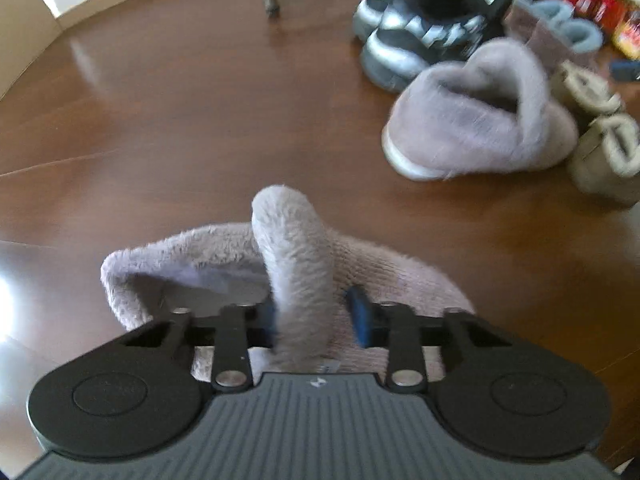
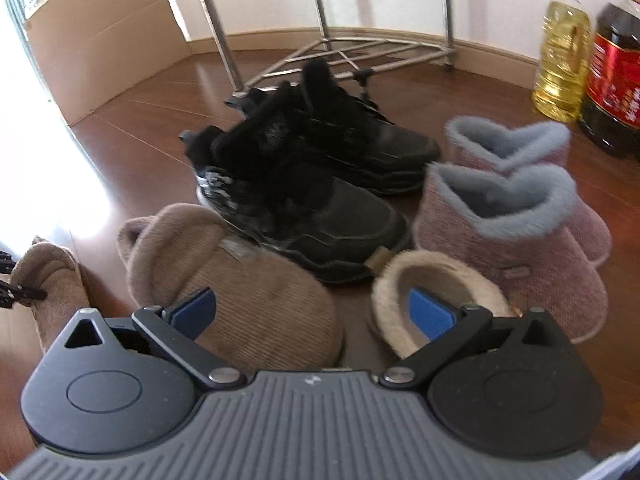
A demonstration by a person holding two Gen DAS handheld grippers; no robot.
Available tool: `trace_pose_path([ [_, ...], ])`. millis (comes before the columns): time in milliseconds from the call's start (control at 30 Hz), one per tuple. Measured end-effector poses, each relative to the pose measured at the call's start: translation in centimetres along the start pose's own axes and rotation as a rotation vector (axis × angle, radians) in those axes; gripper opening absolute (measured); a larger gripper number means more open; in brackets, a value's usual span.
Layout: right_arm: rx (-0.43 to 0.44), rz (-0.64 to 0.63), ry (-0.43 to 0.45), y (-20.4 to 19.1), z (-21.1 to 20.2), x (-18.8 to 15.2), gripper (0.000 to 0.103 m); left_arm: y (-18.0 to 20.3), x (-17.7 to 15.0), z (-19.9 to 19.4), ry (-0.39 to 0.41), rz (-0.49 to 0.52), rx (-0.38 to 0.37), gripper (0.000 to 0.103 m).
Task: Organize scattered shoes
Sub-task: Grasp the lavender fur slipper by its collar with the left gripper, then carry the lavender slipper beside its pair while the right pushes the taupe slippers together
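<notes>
My left gripper (image 1: 316,316) is shut on the raised collar of a fuzzy mauve slipper (image 1: 292,264), held over the wooden floor. Its mate (image 1: 480,120) sits on the floor to the right ahead. In the right wrist view my right gripper (image 2: 316,308) is open and empty, low over the floor between a brown fuzzy slipper (image 2: 240,276) on the left and a beige fur-lined slipper (image 2: 432,276) on the right. The held slipper (image 2: 48,276) shows at the far left edge with the left gripper on it.
Two black sneakers (image 2: 312,176) stand behind the slippers, two pink boots with grey fur (image 2: 516,216) to the right. Oil bottles (image 2: 560,52) stand at the right wall. A metal rack (image 2: 332,48) and a cardboard box (image 2: 100,48) stand behind. Beige boots (image 1: 604,136) sit at the right.
</notes>
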State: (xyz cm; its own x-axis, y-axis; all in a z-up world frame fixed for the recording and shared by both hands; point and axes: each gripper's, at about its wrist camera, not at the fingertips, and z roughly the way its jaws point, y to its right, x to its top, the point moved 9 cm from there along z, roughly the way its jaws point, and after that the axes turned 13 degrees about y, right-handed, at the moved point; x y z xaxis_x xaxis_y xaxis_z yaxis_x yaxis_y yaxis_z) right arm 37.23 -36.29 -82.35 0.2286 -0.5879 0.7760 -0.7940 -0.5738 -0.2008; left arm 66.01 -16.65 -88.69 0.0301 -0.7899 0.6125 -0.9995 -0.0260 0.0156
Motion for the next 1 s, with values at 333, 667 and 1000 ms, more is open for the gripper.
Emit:
trace_pose_path([
  [333, -0.063, 0.090, -0.014, 5.1, -3.4, -1.5, 0.102, 14.4, 1.9, -0.3, 0.122, -0.008, -0.212, 0.017],
  [667, 0.229, 0.017, -0.121, 0.0, -5.9, -6.8, 0.100, 19.5, 3.5, -1.9, 0.125, 0.042, -0.188, 0.042],
  [1000, 0.458, -0.275, -0.238, -10.2, -2.9, -14.1, 0.041, 14.4, -6.3, -1.4, -0.068, -0.144, -0.016, 0.048],
])
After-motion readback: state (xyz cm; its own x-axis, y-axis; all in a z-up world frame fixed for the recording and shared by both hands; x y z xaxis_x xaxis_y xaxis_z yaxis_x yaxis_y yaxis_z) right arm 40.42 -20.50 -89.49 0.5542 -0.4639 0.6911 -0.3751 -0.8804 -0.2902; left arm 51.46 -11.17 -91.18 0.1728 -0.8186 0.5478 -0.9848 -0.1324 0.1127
